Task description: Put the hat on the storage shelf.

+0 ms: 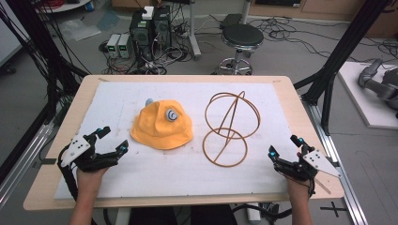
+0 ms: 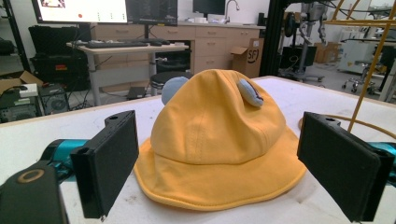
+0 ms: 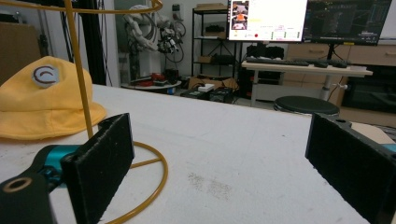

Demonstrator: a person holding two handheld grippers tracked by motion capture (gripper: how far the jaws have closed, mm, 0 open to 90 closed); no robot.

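Start of approach, nothing held. My left gripper near the table's front-left corner, fingers wide open, aimed at the yellow hat lying brim-down mid-table. Right gripper near the front-right corner, fingers also open, empty, beside the wire stand. Next, I judge: ease the left in and pinch the brim.

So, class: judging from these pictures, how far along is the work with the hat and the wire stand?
Nothing looks done: the yellow hat lies flat on the table, beside the wire stand. Nothing is in hand; left claw and right claw are open, empty. Probably left: grasping the hat and placing it on the stand.
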